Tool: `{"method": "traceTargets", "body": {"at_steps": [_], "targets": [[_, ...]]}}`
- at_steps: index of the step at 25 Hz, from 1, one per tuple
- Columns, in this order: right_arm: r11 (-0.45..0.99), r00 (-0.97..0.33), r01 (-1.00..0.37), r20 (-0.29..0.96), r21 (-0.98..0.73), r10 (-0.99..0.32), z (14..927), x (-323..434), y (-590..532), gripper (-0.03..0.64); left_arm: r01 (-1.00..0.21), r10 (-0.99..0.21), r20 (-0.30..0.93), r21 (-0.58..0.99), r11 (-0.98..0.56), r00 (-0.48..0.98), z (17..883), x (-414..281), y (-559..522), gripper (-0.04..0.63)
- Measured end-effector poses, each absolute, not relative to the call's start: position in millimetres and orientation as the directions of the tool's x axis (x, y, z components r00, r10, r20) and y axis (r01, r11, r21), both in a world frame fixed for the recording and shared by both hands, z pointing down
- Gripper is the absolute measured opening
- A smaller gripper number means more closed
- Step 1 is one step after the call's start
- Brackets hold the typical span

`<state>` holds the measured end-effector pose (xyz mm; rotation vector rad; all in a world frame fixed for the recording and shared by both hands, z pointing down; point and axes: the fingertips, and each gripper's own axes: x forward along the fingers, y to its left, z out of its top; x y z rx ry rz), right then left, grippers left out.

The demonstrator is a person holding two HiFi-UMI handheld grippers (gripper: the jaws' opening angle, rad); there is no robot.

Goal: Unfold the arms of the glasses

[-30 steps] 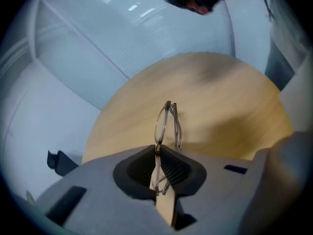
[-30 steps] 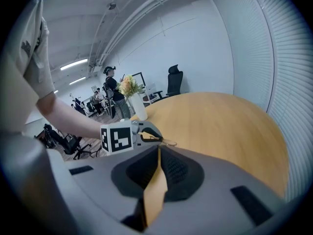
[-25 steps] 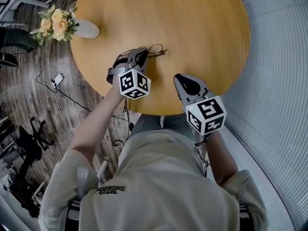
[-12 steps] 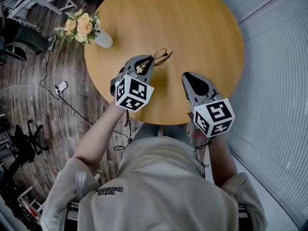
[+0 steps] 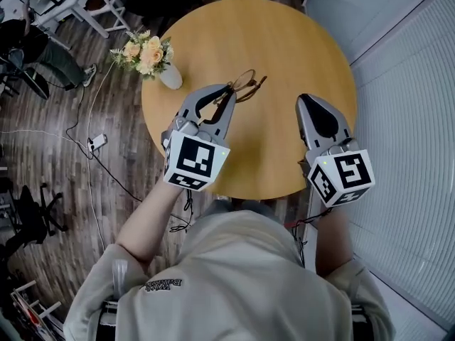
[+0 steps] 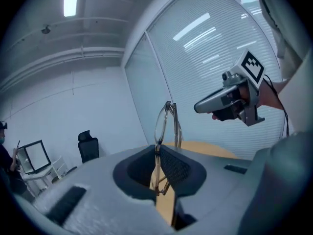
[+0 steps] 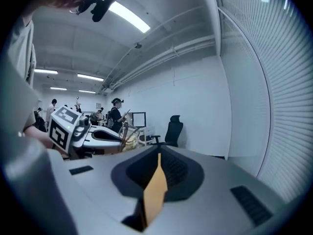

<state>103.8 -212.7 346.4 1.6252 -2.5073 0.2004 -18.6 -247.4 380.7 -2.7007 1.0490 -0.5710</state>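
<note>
Have lifted the thin brown wire-framed glasses [image 5: 247, 84] clear of the round wooden counter [image 5: 284, 34] since a second ago, pinched seemingly still folded in the narrow jaws of the left gripper [image 5: 229, 92] at frame centre, right gripper [image 5: 306, 99] raised alongside, jaws together on nothing, so likely set for unfolding an arm.
</note>
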Motion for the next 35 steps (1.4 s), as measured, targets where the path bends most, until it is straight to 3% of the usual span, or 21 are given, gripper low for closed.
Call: {"method": "traceTargets", "body": {"at_steps": [9, 19, 35], "targets": [[0.471, -0.469, -0.879, 0.040, 0.082, -0.882, 262.3, 74.1, -189.7, 0.037, -0.701, -0.711, 0.054, -0.132, -0.701, 0.701, 274.8, -41.7, -220.8, 0.044], [0.475, -0.487, -0.872, -0.095, 0.121, -0.868, 196.3, 69.7, -165.2, 0.037, -0.725, -0.723, -0.075, 0.017, -0.689, 0.686, 220.7, -74.1, -194.5, 0.044], [0.472, -0.468, -0.868, 0.061, 0.157, -0.882, 258.1, 74.1, -155.4, 0.037, -0.767, -0.775, 0.012, 0.153, -0.623, 0.632, 275.2, -102.5, -193.2, 0.044]]}}
